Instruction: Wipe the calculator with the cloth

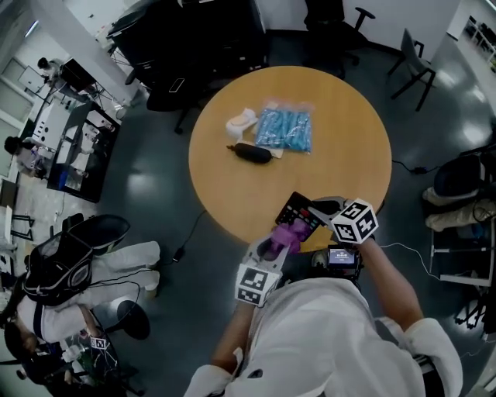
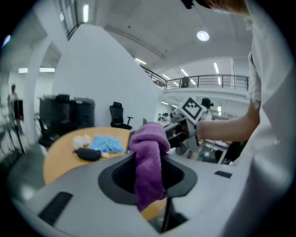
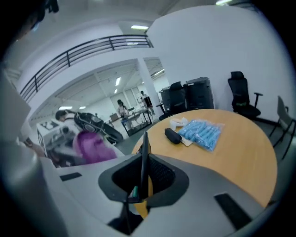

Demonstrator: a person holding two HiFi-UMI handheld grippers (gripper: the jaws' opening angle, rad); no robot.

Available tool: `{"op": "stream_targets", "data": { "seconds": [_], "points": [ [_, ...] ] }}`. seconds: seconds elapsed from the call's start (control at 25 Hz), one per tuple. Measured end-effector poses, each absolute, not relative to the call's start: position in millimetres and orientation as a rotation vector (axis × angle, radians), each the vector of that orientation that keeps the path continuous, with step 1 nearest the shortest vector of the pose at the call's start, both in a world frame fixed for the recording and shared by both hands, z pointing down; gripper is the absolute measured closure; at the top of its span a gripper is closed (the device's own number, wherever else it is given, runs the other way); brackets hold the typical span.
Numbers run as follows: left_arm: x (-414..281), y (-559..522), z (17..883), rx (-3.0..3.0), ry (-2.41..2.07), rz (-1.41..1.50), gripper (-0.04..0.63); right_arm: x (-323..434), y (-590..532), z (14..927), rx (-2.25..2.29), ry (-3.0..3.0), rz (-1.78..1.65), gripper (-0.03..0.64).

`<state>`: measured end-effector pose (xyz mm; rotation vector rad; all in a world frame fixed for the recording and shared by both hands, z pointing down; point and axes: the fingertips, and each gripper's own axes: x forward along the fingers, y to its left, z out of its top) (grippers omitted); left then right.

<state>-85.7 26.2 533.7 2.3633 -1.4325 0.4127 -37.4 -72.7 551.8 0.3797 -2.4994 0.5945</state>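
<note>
At the near edge of the round wooden table (image 1: 349, 147), the black calculator (image 1: 297, 209) is held up on edge by my right gripper (image 1: 319, 208), which is shut on it. In the right gripper view the calculator (image 3: 144, 159) shows as a thin dark slab between the jaws of my right gripper (image 3: 141, 180). My left gripper (image 1: 280, 239) is shut on a purple cloth (image 1: 287, 234), which lies against the calculator's near end. The cloth (image 2: 149, 159) hangs bunched from the jaws of my left gripper (image 2: 149, 173). The cloth (image 3: 91, 147) also shows at the left of the right gripper view.
Further back on the table lie a blue plastic packet (image 1: 284, 129), a black pouch (image 1: 249, 152) and a crumpled white thing (image 1: 241, 122). Office chairs (image 1: 333, 23) stand beyond the table. A dark backpack (image 1: 62, 260) sits on the floor at the left.
</note>
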Motion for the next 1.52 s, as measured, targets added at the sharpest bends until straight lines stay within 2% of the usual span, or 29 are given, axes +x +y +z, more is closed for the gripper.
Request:
{"op": "stream_targets", "data": {
  "seconds": [0.16, 0.48, 0.84, 1.12, 1.52],
  "points": [
    [-119.2, -9.9, 497.8, 2.498, -1.715, 0.821, 0.483, -45.5, -41.2, 555.8, 0.260, -2.451, 0.455, 0.565],
    [-49.4, -17.1, 514.5, 2.792, -1.443, 1.422, 0.483, -49.0, -10.9, 554.9, 0.189, -2.435, 0.446, 0.565],
    [-53.8, -16.7, 533.6, 2.735, -1.424, 1.344, 0.483, -13.4, -20.0, 549.1, 0.290, -2.463, 0.526, 0.565],
    [-61.0, -19.1, 547.2, 2.620, -1.390, 1.028, 0.483, 5.8, -28.7, 528.9, 0.360, -2.566, 0.503, 0.565],
    [-63.1, -6.1, 571.2, 2.514, -1.318, 0.812, 0.483, 18.4, -31.9, 524.1, 0.364, -2.602, 0.467, 0.565]
  ]
}}
